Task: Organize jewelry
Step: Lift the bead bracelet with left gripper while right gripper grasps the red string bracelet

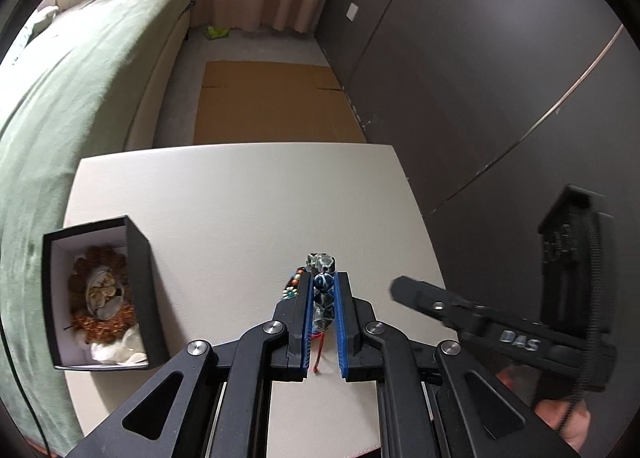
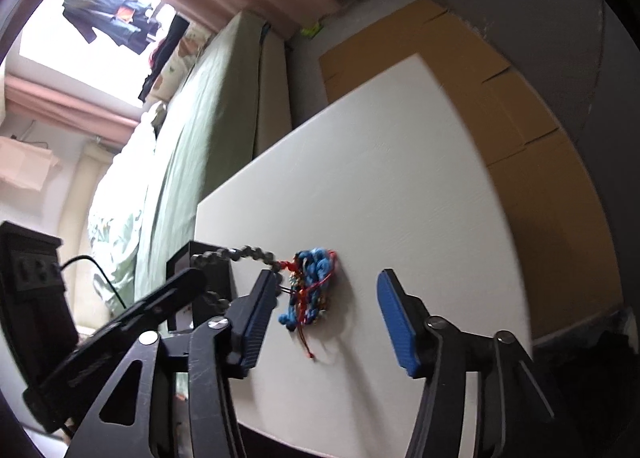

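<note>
My left gripper [image 1: 324, 282] is shut on a dark glass-bead bracelet [image 1: 323, 290] with a red cord, held just above the white table [image 1: 240, 193]. The bracelet's bead loop [image 2: 236, 254] also shows in the right wrist view, hanging from the left gripper. A black jewelry box [image 1: 96, 294] stands open at the table's left, holding brown and amber bead jewelry. A blue and red cord bracelet pile [image 2: 310, 286] lies on the table. My right gripper [image 2: 324, 314] is open and empty, its jaws on either side of that pile. It also shows in the left wrist view [image 1: 404, 290].
A green bed [image 1: 60, 97] runs along the table's left side. Flat cardboard [image 1: 272, 101] lies on the floor beyond the far edge. A dark wall [image 1: 480, 77] stands to the right. The table's right edge [image 1: 424, 225] is close to my right gripper.
</note>
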`<state>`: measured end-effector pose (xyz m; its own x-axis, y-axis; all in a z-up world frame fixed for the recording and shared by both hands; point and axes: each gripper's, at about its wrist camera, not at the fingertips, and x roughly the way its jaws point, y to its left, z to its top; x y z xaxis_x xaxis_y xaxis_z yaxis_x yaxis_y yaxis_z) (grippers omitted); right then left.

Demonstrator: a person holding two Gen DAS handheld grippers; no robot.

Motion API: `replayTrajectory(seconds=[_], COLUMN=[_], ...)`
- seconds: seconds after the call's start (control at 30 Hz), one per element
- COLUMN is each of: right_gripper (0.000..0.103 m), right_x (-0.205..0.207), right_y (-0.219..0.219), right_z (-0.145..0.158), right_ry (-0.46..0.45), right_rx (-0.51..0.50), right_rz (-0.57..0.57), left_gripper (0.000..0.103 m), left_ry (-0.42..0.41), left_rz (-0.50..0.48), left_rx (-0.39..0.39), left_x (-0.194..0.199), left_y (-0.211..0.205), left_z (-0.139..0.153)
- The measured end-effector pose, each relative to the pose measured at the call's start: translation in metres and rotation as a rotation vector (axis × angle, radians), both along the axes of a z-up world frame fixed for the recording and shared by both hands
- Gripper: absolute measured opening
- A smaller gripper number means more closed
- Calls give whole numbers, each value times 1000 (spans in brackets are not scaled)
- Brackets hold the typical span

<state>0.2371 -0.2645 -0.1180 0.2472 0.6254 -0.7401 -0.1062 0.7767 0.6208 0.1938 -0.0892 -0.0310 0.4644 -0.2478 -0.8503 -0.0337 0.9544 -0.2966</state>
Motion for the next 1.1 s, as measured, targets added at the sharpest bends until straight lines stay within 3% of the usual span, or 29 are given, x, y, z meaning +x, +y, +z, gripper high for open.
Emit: replayTrajectory(seconds=[0.4,0.53,0.63,0.7,0.73,0.9,1.1], right_gripper=[51,34,30,19,6,4,4], right_x=[-7,-3,0,3,3,0,-9], right_y=[41,45,49,54,55,49,47], right_z=[-5,-13,-17,-18,-18,-1,27], right_ry=[-13,4,6,-1,-12,-74,-143], right_rx=[-75,-125,-154,-177,-198,-204,-110], right_rz=[121,110,108,109,108,79,61], left_gripper=[10,10,10,10,10,10,10], left_ry=[-33,-33,-30,-29,-29,-40,-58], left_rz=[58,68,79,89,93,118,155], left_rx=[-7,-7,-10,-11,-12,-11,-19], left_x=[-14,-21,-26,-28,-30,-38,-48], left_y=[42,52,62,68,72,92,120], left_z=[21,21,21,20,20,25,31])
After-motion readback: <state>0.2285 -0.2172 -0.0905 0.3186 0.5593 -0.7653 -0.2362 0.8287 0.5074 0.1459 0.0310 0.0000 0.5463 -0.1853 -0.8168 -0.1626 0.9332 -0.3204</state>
